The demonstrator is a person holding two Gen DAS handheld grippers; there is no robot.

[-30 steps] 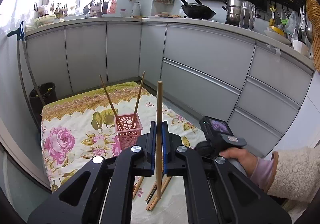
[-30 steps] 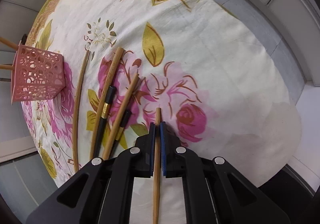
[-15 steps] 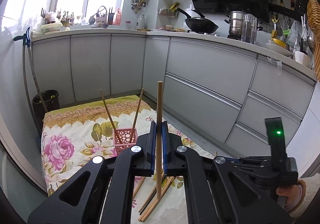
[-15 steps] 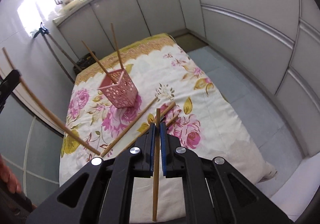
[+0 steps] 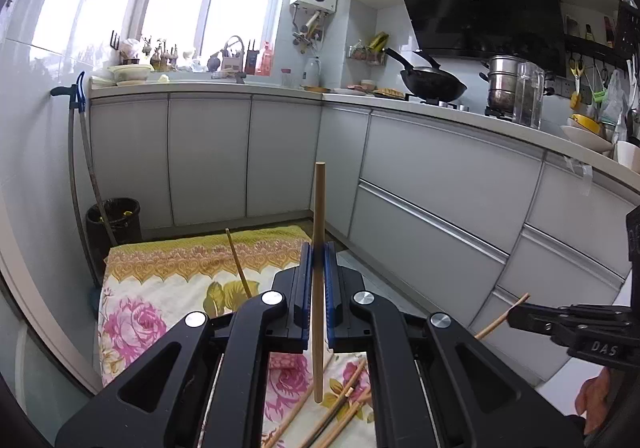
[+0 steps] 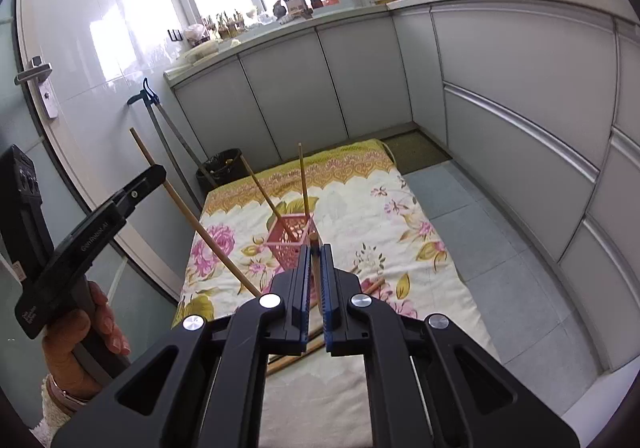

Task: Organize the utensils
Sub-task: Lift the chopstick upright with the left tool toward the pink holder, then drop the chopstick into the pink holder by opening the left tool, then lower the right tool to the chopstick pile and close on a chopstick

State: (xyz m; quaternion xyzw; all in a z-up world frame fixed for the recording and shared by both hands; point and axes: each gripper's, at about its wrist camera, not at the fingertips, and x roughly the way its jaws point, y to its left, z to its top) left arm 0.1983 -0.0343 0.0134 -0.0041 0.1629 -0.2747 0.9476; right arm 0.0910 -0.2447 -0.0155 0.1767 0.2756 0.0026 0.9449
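My left gripper (image 5: 319, 252) is shut on a wooden chopstick (image 5: 319, 232) held upright, well above the floral cloth (image 5: 160, 288). It also shows at the left of the right wrist view (image 6: 156, 172), with its chopstick (image 6: 208, 236) slanting down. My right gripper (image 6: 315, 248) is shut on another chopstick (image 6: 315, 260), its tip just past the pads. It shows at the right of the left wrist view (image 5: 514, 316). A pink lattice holder (image 6: 292, 238) stands on the cloth with two chopsticks (image 6: 303, 180) in it. Several loose chopsticks (image 5: 340, 404) lie on the cloth.
Grey kitchen cabinets (image 6: 500, 96) line the back and right. A black bin (image 5: 114, 220) and a mop handle (image 5: 80, 176) stand at the far left. A door with a handle (image 6: 40, 76) is on the left. A grey tile floor (image 6: 480, 240) lies right of the cloth.
Both grippers have risen and tilted up with their chopsticks, away from the cloth. The pink holder has dropped behind the left gripper's body in its view.
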